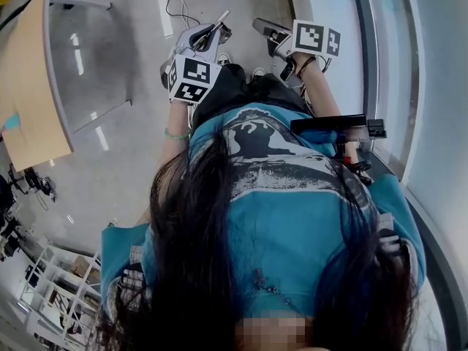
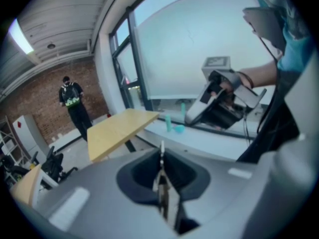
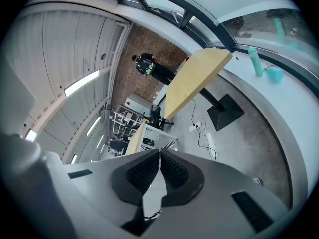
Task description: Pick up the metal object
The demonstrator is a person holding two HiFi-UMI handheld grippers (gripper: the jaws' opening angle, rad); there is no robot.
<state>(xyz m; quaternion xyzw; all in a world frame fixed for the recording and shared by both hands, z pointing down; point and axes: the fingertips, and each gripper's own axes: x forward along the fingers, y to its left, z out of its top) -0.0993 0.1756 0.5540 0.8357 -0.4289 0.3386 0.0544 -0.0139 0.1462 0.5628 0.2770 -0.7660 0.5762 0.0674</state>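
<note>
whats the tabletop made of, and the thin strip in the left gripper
Tabletop: looks like light wood or wood laminate, matte, pale yellow. Strip in the shut left gripper: likely metal, thin with a shiny reflective face.

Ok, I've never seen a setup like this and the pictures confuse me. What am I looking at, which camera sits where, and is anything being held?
There is no robot here. A person holds a pair of hand-held tongs in each hand. The head view comes from a camera on the person's head and looks steeply down over their hair and shirt to both hands and the floor. The other two pictures come from cameras riding on the tongs, each looking along its own jaws.

The left tongs are closed on a thin metal object that sticks out past the tips. The right tongs are closed with nothing between them.

Further off stands a wooden table with nothing visible on it. A teal bottle and a teal cup sit on the window ledge.
</note>
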